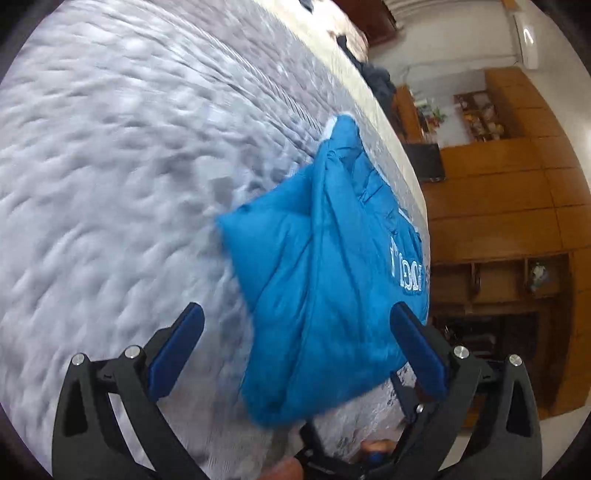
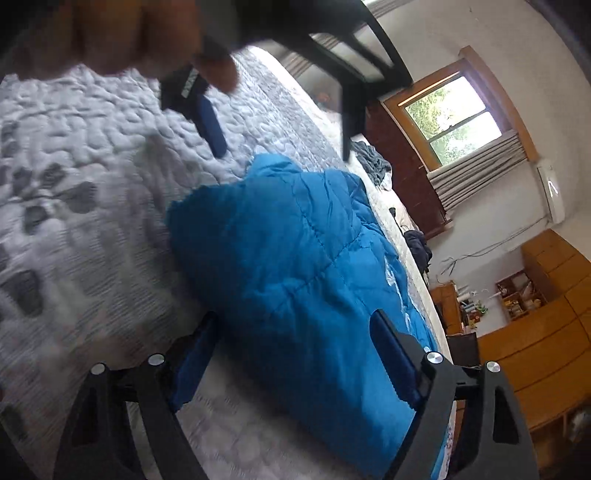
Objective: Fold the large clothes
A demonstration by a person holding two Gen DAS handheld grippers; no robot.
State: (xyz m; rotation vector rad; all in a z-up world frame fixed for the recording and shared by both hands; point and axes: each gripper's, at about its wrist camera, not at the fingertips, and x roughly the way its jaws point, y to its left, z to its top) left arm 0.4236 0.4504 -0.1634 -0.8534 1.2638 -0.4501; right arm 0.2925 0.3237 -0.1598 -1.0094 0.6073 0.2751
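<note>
The left hand-held gripper (image 1: 295, 354) hangs over the bed with its blue-padded fingers (image 1: 177, 350) spread wide and nothing between them; the blue puffer jacket (image 1: 325, 295) lies in front of it, apparently below the pads rather than pinched. The right hand-held gripper (image 2: 295, 365) is likewise released, its fingers set wide either side of the jacket's near edge, with no cloth caught as far as the view shows. In the right wrist view the left hand-held gripper appears at the top, with the person's hand (image 2: 110, 33) blurred around its handle.

The jacket is bunched into a rough, thick bundle near the edge of the bed (image 1: 110, 184), on the grey-and-white quilted cover, with white lettering along one side. It looks partly gathered, not neatly squared, so the fold seems mid-way: both tools are free and between grasps.

The next move likely calls for choosing a fresh hold, probably a hem or corner on each side, and closing firmly, since the padded fabric is bulky and slippery. Both views are motion-blurred, so seams are hard to pick out.
</note>
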